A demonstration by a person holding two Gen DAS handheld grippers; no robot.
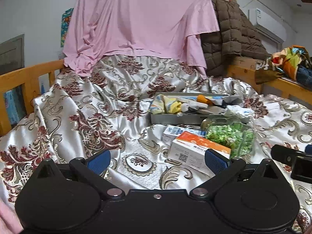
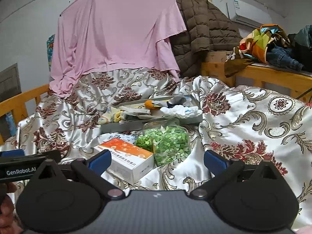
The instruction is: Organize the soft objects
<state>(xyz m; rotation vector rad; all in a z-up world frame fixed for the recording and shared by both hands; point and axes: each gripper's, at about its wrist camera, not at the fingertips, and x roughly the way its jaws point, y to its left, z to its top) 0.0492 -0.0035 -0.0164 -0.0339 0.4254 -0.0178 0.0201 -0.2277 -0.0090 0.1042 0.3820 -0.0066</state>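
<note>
My left gripper (image 1: 157, 160) and right gripper (image 2: 157, 160) both stood wide, fingers spread and holding nothing, side by side above the patterned bedspread (image 1: 81, 117).

The soft things lay ahead of both grippers:
- One metal tray (image 1: 175, 118), farthest ahead, heaped with small cloths. I could single out a yellow-printed cloth (image 1: 167, 103) at its left end and a white crumpled cloth (image 2: 181, 111) over its right rim; the rest were too tangled to count.
- One clear bag of green pieces (image 2: 167, 142), between the tray and the grippers.
- Two cartons: an orange-and-white box (image 2: 126, 158) nearest the grippers and a blue-and-white box (image 1: 175, 132) behind it.

I judged the cloths light and limp, so they would sag and trail; a pinch on a raised fold would suit best. The bag would likely be slippery and shift inside, so its top edge looked the better hold. The cartons looked stiff.
</note>
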